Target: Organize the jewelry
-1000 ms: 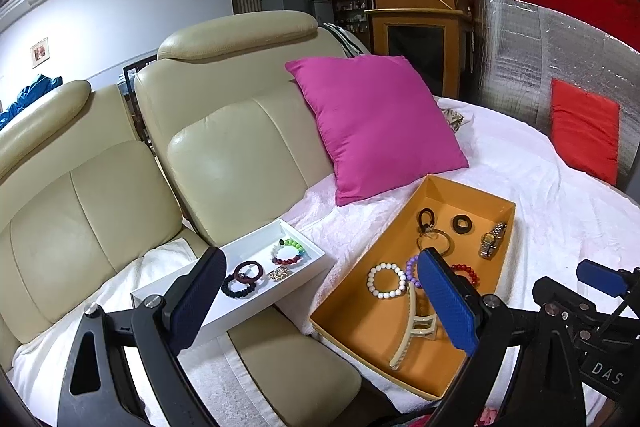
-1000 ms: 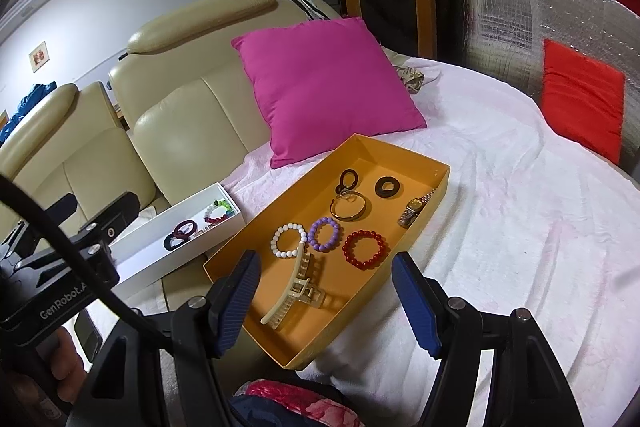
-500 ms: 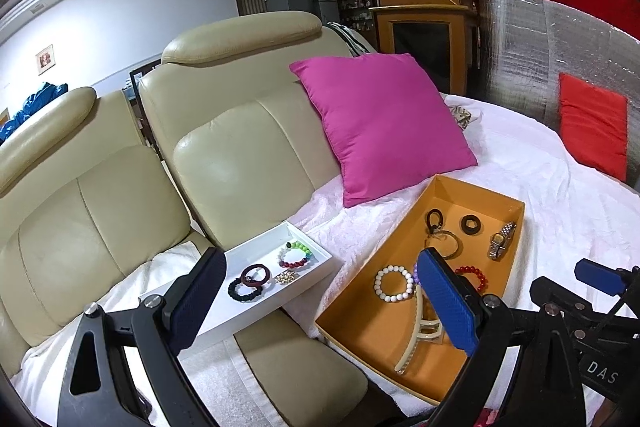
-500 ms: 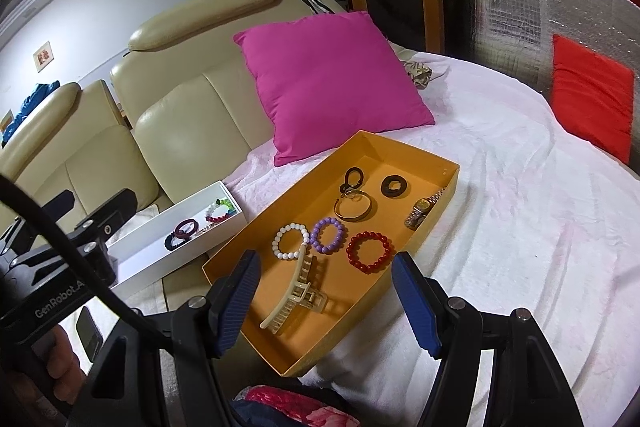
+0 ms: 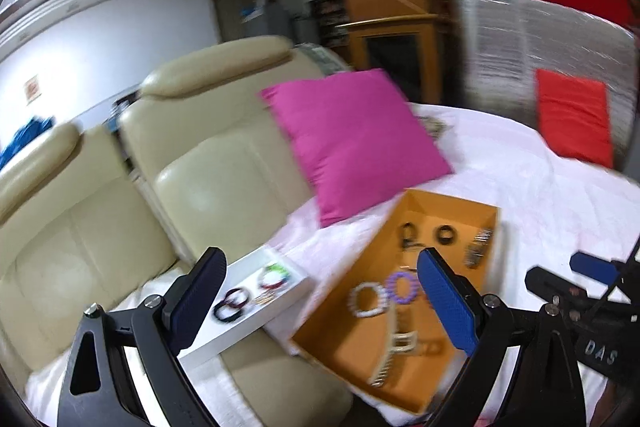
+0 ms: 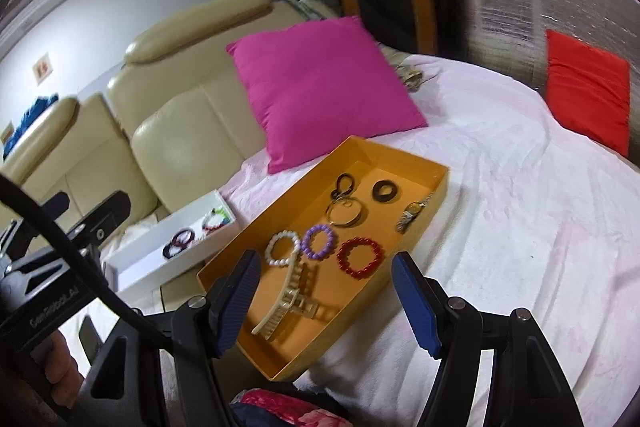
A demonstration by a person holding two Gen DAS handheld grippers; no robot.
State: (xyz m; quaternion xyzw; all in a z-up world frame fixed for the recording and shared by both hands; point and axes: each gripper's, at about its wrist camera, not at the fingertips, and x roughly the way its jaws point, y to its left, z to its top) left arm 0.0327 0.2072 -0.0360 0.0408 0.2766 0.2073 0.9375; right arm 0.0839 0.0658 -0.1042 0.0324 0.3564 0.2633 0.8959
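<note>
An orange tray (image 6: 436, 187) lies on the white-covered bed and holds a white bead bracelet (image 6: 282, 249), a purple one (image 6: 318, 241), a red one (image 6: 360, 257), a cream hair claw (image 6: 292, 301), a gold hoop, black rings and a watch (image 6: 412, 215). A white tray (image 6: 136, 271) to its left holds dark bracelets (image 6: 180, 243) and a colourful one. My right gripper (image 6: 324, 301) is open and empty above the orange tray's near end. My left gripper (image 5: 320, 303) is open and empty, between the white tray (image 5: 240, 331) and the orange tray (image 5: 452, 203).
A pink cushion (image 6: 320, 87) leans on the cream leather sofa (image 6: 192, 131) behind the trays. A red cushion (image 6: 588, 91) rests against a silver panel at the right. A wooden cabinet stands behind. White sheet spreads right of the orange tray.
Both cameras have shifted right and closer to the orange tray; the left view is motion-blurred. Both grippers stay open and empty. The jewelry has not moved.
</note>
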